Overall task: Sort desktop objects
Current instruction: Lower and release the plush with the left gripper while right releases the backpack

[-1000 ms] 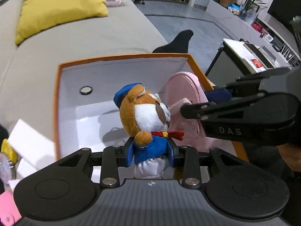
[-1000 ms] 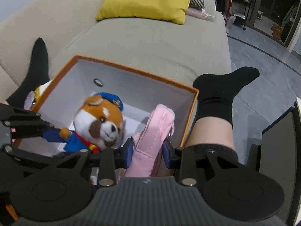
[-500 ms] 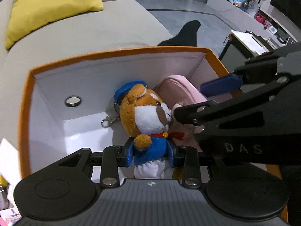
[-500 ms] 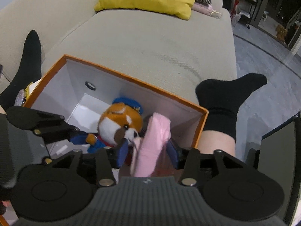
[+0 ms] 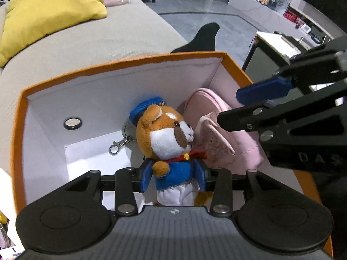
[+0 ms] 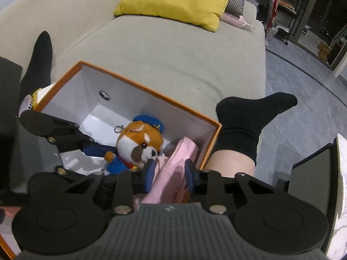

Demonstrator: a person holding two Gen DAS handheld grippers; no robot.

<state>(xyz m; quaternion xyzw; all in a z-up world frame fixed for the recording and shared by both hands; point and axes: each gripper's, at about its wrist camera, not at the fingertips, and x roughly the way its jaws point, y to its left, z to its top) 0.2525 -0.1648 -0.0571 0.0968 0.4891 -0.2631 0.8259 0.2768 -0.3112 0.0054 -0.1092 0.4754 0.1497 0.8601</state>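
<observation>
I hold both grippers pitched steeply downward into the orange box [image 5: 130, 65], which sits in front of the beige sofa [image 6: 173, 49].

Left gripper [image 5: 173, 177]: positioned at the 6 o'clock edge of the left wrist view. Its blue pads flank the blue jacket of the plush dog [image 5: 167, 138]. The jaws are opening; the toy's body is between them, and the pads are at the jacket's sides without clearly squeezing it. The dog is upright, its cap toward 12 o'clock, its face turned toward 3 o'clock.

Right gripper [image 6: 170, 173]: positioned at 6 o'clock in the right wrist view. The jaws are closing, with the pink pouch [image 6: 173, 166] between the pads. I cannot tell whether the pads press on the fabric. In the left wrist view this gripper enters from 3 o'clock above the pouch.

Box contents:
- The plush dog, near the box centre, with a metal key clasp [image 5: 121, 143] hanging at its 9 o'clock side over the white floor.
- The pink pouch, just beside the dog at its 3 o'clock side, touching it and leaning against the right wall.

A round metal eyelet [image 5: 73, 122] is set in the far wall at 10 o'clock.

A person's leg in a black sock [image 6: 249, 117] lies just beside the box at 3 o'clock in the right wrist view.
</observation>
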